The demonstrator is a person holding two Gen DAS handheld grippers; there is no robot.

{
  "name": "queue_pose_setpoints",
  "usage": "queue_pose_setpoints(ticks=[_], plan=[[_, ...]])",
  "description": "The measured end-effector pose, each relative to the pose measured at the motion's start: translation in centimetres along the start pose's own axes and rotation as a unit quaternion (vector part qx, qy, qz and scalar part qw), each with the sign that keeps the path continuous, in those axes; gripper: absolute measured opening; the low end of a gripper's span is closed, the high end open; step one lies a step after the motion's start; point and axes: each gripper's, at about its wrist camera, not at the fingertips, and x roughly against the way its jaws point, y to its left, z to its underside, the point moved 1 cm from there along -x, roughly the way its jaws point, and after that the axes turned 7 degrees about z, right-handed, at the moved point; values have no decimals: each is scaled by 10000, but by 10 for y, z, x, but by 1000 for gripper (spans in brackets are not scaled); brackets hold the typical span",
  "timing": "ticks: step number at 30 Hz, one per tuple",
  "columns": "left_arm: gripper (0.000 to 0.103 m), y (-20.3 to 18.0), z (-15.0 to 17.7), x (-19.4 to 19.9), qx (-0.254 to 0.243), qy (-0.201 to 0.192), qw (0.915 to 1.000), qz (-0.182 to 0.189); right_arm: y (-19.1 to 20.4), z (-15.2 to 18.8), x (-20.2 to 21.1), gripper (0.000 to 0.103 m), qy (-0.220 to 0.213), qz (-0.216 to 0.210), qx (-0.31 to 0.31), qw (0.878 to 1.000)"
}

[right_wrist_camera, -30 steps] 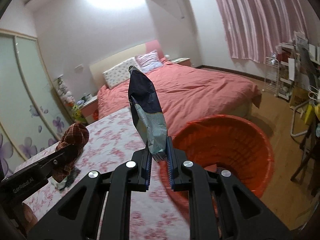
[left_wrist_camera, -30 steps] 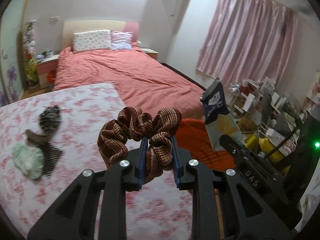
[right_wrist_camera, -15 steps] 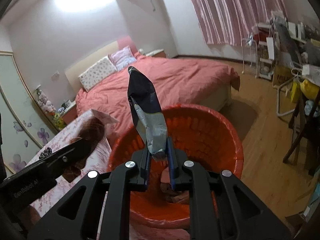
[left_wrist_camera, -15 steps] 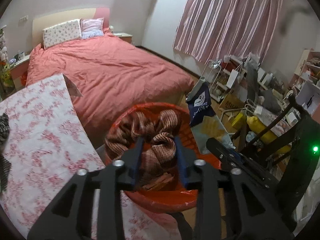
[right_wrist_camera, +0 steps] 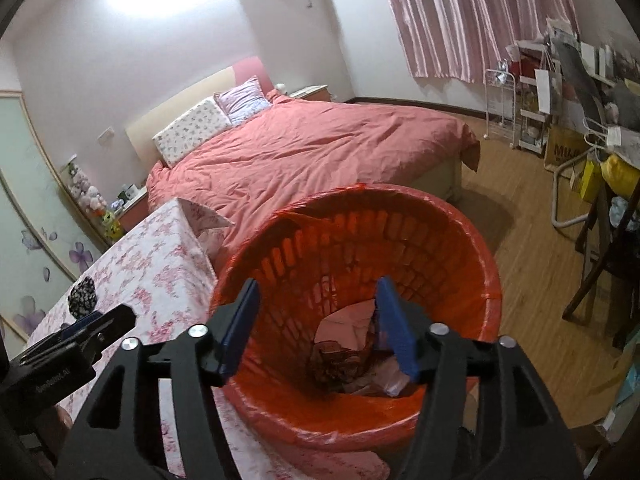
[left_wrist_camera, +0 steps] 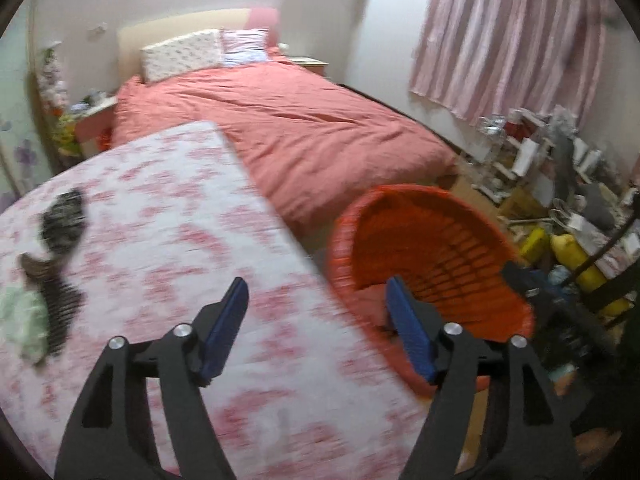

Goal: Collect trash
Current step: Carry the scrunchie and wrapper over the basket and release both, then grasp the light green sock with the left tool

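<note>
Holding both tools over the near end of the room, we see the left gripper (left_wrist_camera: 316, 300) with its jaws spread and still opening, nothing between them. It hangs over the right edge of the counter (left_wrist_camera: 168, 208), which wears a pink floral cloth. The view from this tool is blurred.

Our right gripper (right_wrist_camera: 316, 300) also has its jaws spread and opening, with nothing pinched. It points down into the orange basket (right_wrist_camera: 440, 216), which stands on the wooden floor (right_wrist_camera: 532, 264) just right of the counter. At the bottom of the basket lies the collected trash (right_wrist_camera: 348, 356): crumpled pink paper and a brownish striped piece, with a dark scrap beside the right jaw that we cannot identify.

More trash remains at the far left of the counter: a dark patterned scrap (left_wrist_camera: 64, 216), a brownish piece (left_wrist_camera: 34, 270) below it, a dark mesh piece (left_wrist_camera: 60, 312) and a pale green wad (left_wrist_camera: 22, 320) nearest us.

Beyond the counter stands a bed (left_wrist_camera: 304, 128) with a coral cover. Pink curtains (left_wrist_camera: 512, 36) hang on the right, above cluttered shelves (left_wrist_camera: 552, 152).
</note>
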Motion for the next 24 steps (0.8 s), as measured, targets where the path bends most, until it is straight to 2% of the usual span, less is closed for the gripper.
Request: queue_pose_setpoints(ticks=[8, 11, 16, 18, 22, 24], plan=[[77, 95, 25, 39, 639, -21, 9943, -850, 30, 9, 8, 64, 93, -198, 359, 9991], [78, 135, 37, 55, 927, -50, 9885, -1196, 44, 16, 13, 64, 124, -284, 530, 9981], [77, 198, 51, 74, 1449, -82, 9735, -1767, 66, 25, 16, 64, 217, -444, 757, 9959], [73, 216, 54, 74, 1632, -48, 9685, -1879, 75, 29, 16, 64, 265, -515, 869, 9945], [67, 230, 54, 68, 1737, 17, 9660, -1914, 90, 36, 17, 64, 347, -591, 1061, 9920], [52, 232, 54, 62, 1667, 65, 9654, -2004, 95, 38, 16, 64, 385, -612, 1118, 9911]])
